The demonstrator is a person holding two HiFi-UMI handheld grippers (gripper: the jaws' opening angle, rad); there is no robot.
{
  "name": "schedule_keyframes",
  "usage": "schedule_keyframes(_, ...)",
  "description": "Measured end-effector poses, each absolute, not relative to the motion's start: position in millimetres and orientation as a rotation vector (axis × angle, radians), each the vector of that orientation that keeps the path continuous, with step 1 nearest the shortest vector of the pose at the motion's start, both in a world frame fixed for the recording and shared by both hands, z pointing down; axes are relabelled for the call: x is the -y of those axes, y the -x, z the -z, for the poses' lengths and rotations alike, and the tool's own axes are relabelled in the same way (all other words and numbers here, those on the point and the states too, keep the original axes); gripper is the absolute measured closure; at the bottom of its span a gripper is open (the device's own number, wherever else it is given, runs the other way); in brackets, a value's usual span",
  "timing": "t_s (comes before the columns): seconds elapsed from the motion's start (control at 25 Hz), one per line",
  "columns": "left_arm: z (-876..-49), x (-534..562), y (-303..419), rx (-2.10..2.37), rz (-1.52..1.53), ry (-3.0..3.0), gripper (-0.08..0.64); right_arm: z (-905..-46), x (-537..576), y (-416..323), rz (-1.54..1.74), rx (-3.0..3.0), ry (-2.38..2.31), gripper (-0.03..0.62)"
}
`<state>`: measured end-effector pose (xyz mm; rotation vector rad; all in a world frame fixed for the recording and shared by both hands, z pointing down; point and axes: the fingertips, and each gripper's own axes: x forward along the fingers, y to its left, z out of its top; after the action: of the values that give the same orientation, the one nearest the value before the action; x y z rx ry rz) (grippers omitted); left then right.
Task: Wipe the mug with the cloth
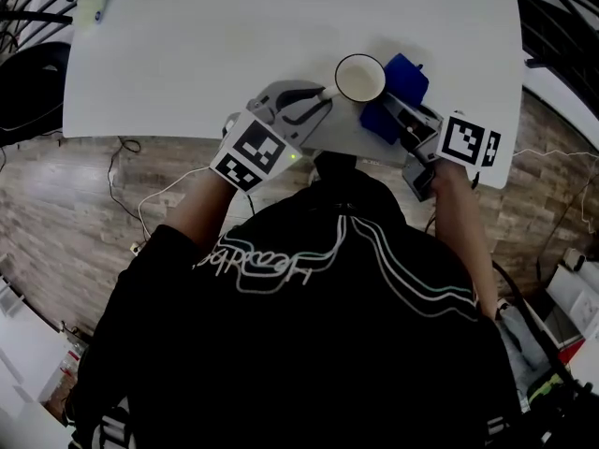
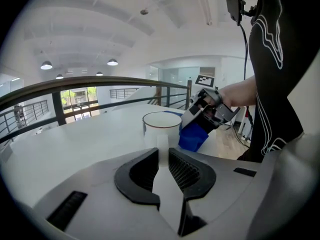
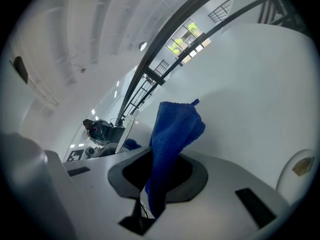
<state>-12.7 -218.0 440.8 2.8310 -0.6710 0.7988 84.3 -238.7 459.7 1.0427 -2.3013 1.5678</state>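
Observation:
A white mug (image 1: 360,79) stands upright near the front edge of the white table (image 1: 187,54). My left gripper (image 1: 321,95) reaches it from the left and is shut on its handle (image 2: 162,145), which sits between the jaws in the left gripper view below the mug body (image 2: 161,128). A blue cloth (image 1: 401,90) lies against the mug's right side. My right gripper (image 1: 401,112) is shut on this cloth (image 3: 172,139), which stands up out of its jaws. The left gripper view shows the right gripper (image 2: 207,109) pressing the cloth (image 2: 192,136) beside the mug.
A small pale object (image 1: 96,6) lies at the table's far left corner. A dark chair (image 1: 28,82) stands left of the table. Cables (image 1: 140,199) trail over the wooden floor. The person's torso is close to the table's front edge.

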Motion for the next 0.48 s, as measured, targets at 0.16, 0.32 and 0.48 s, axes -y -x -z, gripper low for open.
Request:
schedule_keyframes(0.16,-439.9,218.1,14.8,0.661,-0.799,-2.839,0.492,-449.1,236.7,-90.0,-1.542,2.347,-1.012,0.541)
schedule_keyframes(0.32,-439.8,221.8,17.4,0.664,-0.836,-2.873,0.492,-434.7,241.1,-102.0,-1.499,2.398,-0.994,0.541)
schedule_keyframes(0.48,-439.7,234.4,29.1,0.704,-0.871,-2.868,0.492,-418.0,251.4,-105.4,-1.519,2.447,-0.979,0.541)
